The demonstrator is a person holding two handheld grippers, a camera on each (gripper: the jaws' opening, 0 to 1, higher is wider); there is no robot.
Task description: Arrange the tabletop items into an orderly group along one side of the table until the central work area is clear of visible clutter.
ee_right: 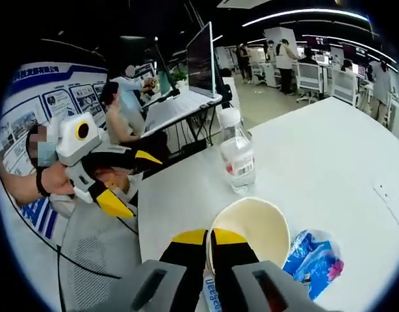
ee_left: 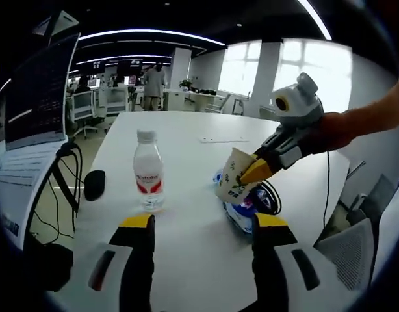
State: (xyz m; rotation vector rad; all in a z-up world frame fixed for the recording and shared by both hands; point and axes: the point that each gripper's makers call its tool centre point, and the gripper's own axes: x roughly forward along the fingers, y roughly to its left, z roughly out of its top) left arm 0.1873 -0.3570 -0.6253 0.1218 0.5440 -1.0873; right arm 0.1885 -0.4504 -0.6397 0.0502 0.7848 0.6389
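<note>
Left gripper view, left to right:
- Monitor (ee_left: 37,91) and white keyboard (ee_left: 21,170): sitting at the far left, off the table's edge, with dark cables hanging below them.
- Black mouse (ee_left: 94,184): lying on the white table (ee_left: 186,260) near its left edge.
- Water bottle (ee_left: 148,170): standing upright with a white cap and a red-and-white label, just beyond the left jaw's yellow tip.
- Left gripper (ee_left: 203,227): reaching forward over the table with its jaws standing wide apart and nothing between them.
- Paper cup (ee_left: 233,177): being held tilted, its rim pinched by the right gripper (ee_left: 251,174), which is coming in from the right on a person's forearm.
- Blue-and-white plastic packet (ee_left: 242,211): lying on the table just under and behind the cup, against a dark round item I cannot identify.

Right gripper view, left to right:
- Left gripper (ee_right: 131,182): hovering off the table's edge with its yellow-tipped jaws spread.
- Right gripper (ee_right: 209,240): its jaws are closing together on the near rim of the paper cup (ee_right: 251,227), one inside the mouth and one outside.
- Water bottle (ee_right: 236,153): standing upright just beyond the cup.
- Blue packet (ee_right: 316,260): lying crumpled just right of the cup.
- People are standing in the office beyond the table.
</note>
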